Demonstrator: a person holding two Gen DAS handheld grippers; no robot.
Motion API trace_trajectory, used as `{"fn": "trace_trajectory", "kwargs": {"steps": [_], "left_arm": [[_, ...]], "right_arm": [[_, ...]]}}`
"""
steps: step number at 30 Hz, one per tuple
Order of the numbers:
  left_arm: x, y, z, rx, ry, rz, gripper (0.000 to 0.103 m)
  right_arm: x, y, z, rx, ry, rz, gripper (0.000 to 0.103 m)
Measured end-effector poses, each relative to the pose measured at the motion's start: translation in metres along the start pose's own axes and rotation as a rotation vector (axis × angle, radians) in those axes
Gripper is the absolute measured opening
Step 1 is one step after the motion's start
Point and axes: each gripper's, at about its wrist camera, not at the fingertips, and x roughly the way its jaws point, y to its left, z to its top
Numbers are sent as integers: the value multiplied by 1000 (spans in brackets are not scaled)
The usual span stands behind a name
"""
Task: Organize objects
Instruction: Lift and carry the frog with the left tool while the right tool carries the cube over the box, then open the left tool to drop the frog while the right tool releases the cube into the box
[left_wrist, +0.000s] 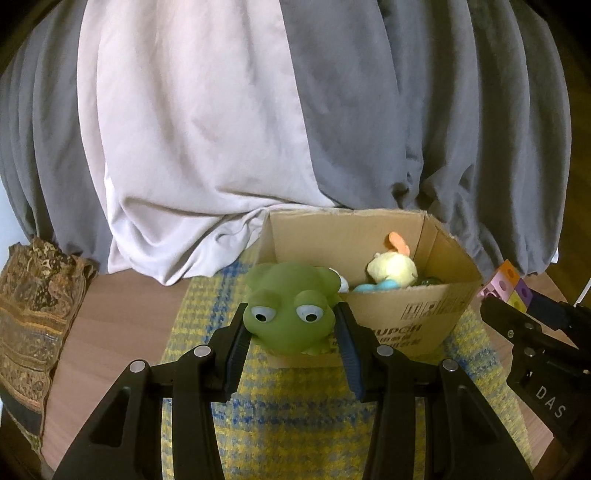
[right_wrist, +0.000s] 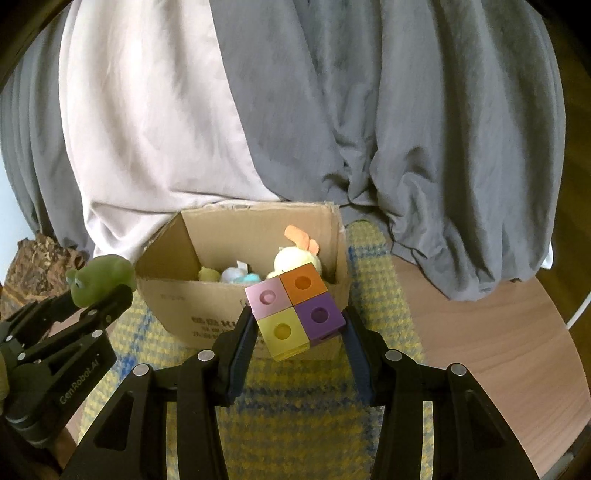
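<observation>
We see the box (right_wrist: 207, 314) standing open on the mat (right_wrist: 306, 417), already holding a yellow plush (right_wrist: 295, 260) and several smaller toys we cannot name. In front of its near wall, off the mat, we carry two things. Our right gripper (right_wrist: 299, 325) is clamped on the cube (right_wrist: 295, 314), four coloured blocks joined; it looks rigid, light and smooth, best squeezed on flat opposite faces. Our left gripper (left_wrist: 291, 325) is clamped on the frog (left_wrist: 291, 314), which looks soft and hollow, so we would pinch its cheeks gently.
</observation>
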Motion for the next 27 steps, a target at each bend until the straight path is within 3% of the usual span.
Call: {"fn": "trace_trajectory", "kwargs": {"steps": [14,27], "left_arm": [[7,0,28,1,-25,-17,44],[26,-8,55,19,-24,-27,45]], "right_arm": [[-1,-3,30,-11,-40,-18,47],[21,-10,54,-8,-15,-22,47]]}}
